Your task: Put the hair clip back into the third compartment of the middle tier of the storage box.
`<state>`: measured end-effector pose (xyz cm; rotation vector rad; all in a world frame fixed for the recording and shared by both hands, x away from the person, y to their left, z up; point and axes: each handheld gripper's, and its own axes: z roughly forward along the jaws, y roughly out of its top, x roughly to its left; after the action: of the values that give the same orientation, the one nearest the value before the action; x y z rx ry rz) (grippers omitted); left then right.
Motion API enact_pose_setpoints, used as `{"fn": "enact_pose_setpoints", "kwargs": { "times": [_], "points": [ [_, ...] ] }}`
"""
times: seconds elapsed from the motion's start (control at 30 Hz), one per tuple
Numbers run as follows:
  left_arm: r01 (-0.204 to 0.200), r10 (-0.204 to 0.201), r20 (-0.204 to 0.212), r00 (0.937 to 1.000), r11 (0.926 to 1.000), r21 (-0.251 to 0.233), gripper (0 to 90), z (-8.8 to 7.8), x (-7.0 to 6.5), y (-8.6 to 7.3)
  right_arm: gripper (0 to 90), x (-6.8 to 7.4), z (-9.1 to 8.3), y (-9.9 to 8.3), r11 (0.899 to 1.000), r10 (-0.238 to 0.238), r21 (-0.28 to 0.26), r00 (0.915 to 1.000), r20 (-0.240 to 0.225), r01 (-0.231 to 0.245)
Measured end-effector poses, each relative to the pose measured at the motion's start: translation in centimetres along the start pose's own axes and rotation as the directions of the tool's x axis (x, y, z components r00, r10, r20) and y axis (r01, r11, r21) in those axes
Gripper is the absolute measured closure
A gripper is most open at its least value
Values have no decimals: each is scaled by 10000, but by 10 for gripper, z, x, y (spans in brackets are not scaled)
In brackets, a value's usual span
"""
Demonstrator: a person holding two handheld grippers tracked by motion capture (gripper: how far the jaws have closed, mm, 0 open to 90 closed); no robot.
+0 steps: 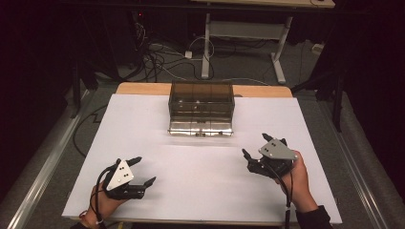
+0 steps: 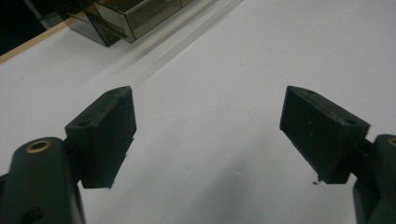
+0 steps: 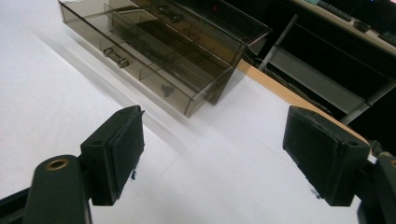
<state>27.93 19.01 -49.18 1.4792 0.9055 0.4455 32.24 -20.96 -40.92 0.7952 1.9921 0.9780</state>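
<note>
A smoky clear plastic drawer box (image 1: 201, 108) stands at the far middle of the white table sheet (image 1: 200, 176); its bottom drawer (image 1: 200, 128) is pulled out toward me. That drawer (image 3: 140, 56) has several compartments and a small metal handle (image 3: 116, 57). My left gripper (image 1: 143, 171) rests near the front left of the sheet, open, nothing between its pads (image 2: 114, 135). My right gripper (image 1: 257, 148) sits at the right, short of the box, open and empty, its pads (image 3: 123, 149) wide apart. A corner of the box (image 2: 116, 21) appears at the top left of the left gripper view.
The wooden tabletop edge (image 1: 143, 88) shows behind the sheet. Beyond the table, cables (image 1: 157, 59) lie on the floor next to a white desk frame (image 1: 206, 43). Bare sheet lies between the two grippers and in front of the drawer.
</note>
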Motion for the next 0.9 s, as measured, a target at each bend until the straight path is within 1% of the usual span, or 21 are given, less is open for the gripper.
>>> {"fn": "enact_pose_setpoints", "kwargs": {
  "times": [0.1, 0.3, 0.4, 0.47, 0.57, 0.67, 0.77, 0.9],
  "points": [
    [-34, 34, 14, 10000, 10000, 33, 179, 0, -1, -1, 204, 1, -4, -2, 10000, -73, 0, 10000, 3, 73],
    [-35, 35, 50, 10000, 10000, 16, 179, 0, -2, 0, 204, 1, -10, -9, 9999, -72, 98, 10000, 23, 72],
    [-33, 33, 55, 10000, 10000, 56, 180, 0, -2, -1, 204, 0, -13, -15, 9998, -64, 209, 9999, 80, 62],
    [-85, 84, 71, 9999, 9999, 117, 179, 1, -2, -1, 204, -1, -14, -18, 9993, -96, 372, 9999, 36, 95],
    [-116, 115, 80, 9999, 9999, 128, 179, 2, -3, -2, 204, -1, -17, -22, 9982, -218, 556, 9997, 144, 209],
    [-118, 117, 109, 9999, 9998, 127, 179, 2, -4, -2, 204, -2, -21, -26, 9982, -168, 579, 9997, 152, 159],
    [-224, 221, 134, 9997, 9995, 238, 179, 3, -4, -3, 204, -3, -24, -31, 9982, -163, 585, 9997, 206, 150],
    [-205, 202, 158, 9997, 9995, 224, 179, 4, -6, -4, 204, -5, -29, -37, 9980, -158, 615, 9994, 308, 138]
  ]
}}
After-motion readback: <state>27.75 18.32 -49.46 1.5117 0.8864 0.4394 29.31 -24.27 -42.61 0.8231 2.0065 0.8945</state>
